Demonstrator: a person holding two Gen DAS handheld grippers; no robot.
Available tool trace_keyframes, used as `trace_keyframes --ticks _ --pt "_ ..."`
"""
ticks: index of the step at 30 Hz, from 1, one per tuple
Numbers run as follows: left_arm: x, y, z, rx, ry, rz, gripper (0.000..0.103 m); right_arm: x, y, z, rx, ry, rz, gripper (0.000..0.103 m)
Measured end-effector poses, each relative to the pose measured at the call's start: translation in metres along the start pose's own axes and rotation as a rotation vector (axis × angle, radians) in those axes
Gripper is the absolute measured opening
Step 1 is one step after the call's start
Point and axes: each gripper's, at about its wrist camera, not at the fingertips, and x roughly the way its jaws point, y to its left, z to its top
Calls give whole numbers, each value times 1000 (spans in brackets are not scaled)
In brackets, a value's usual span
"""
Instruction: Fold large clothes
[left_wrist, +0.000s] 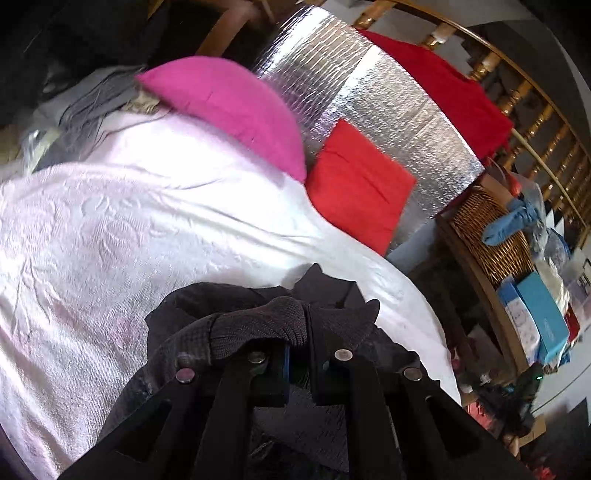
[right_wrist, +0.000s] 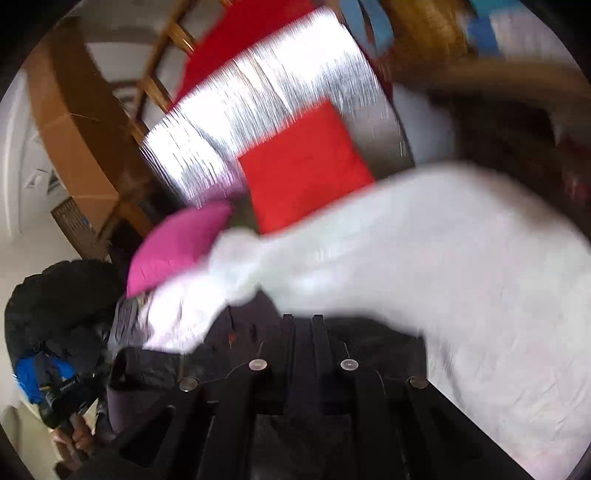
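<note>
My left gripper (left_wrist: 308, 325) is pinched tight on a fold of the dark garment (left_wrist: 236, 314), with a ribbed knit edge bunched over the fingertips. The garment lies at the near edge of the bed (left_wrist: 110, 229), on its pale pink cover, and hangs down below the gripper. At the head of the bed I see a magenta cushion (left_wrist: 229, 107) and a red cushion (left_wrist: 358, 184) side by side, both leaning against a silver quilted panel (left_wrist: 399, 110). A wicker basket (left_wrist: 487, 236) stands beside the bed's far corner.

My right gripper (right_wrist: 303, 321) has its fingers pressed together on the same dark garment (right_wrist: 369, 339), the cloth spread under and around them at the bed's (right_wrist: 461, 258) near edge. This view is heavily blurred. The magenta cushion (right_wrist: 177, 247) and red cushion (right_wrist: 306, 170) show beyond.
</note>
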Motion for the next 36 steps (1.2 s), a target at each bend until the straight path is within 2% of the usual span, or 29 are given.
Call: trace_keyframes --ticks 2,3,4,5,6,10,12,14,15,16,17,19,26,29,32,36 --pt "0 1 -2 -6 4 1 8 22 -8 -2 27 82 -19 18" --pt "0 0 -2 -2 2 5 8 31 -10 -3 31 112 -28 32" --pt "0 -2 -2 5 0 9 8 38 -12 -5 36 133 -26 61" --pt "-2 -5 -3 12 -3 11 8 43 -13 -6 46 136 -8 75" --pt "-3 -7 -3 18 -5 12 8 45 -13 -6 50 126 1 79" --pt "-6 -12 -6 51 -12 27 8 67 -9 -11 15 211 -60 79" --pt "-6 -12 -5 62 -9 32 8 80 -6 -20 -9 260 -124 77" --pt "-7 -12 -5 67 -9 28 8 84 -2 -25 -45 287 -140 58" --pt "-9 -11 -4 69 -8 24 8 81 6 -27 -81 293 -145 42" --pt "-10 -11 -4 71 -8 19 8 77 14 -28 -119 285 -158 34" --pt "-12 -11 -3 72 -11 14 8 68 29 -29 -201 257 -184 30" --pt "-13 -11 -1 71 -14 8 8 52 47 -29 -269 212 -172 21" --pt "-7 -23 21 92 -54 -16 8 21 69 -19 -315 25 -187 16" --pt "8 -23 33 81 -67 -20 8 17 62 -11 -265 -35 -193 16" --pt "33 -19 40 58 -41 0 8 17 54 1 -209 -83 -200 16" --pt "65 -10 46 59 -6 24 8 34 37 9 -142 -94 -212 15"
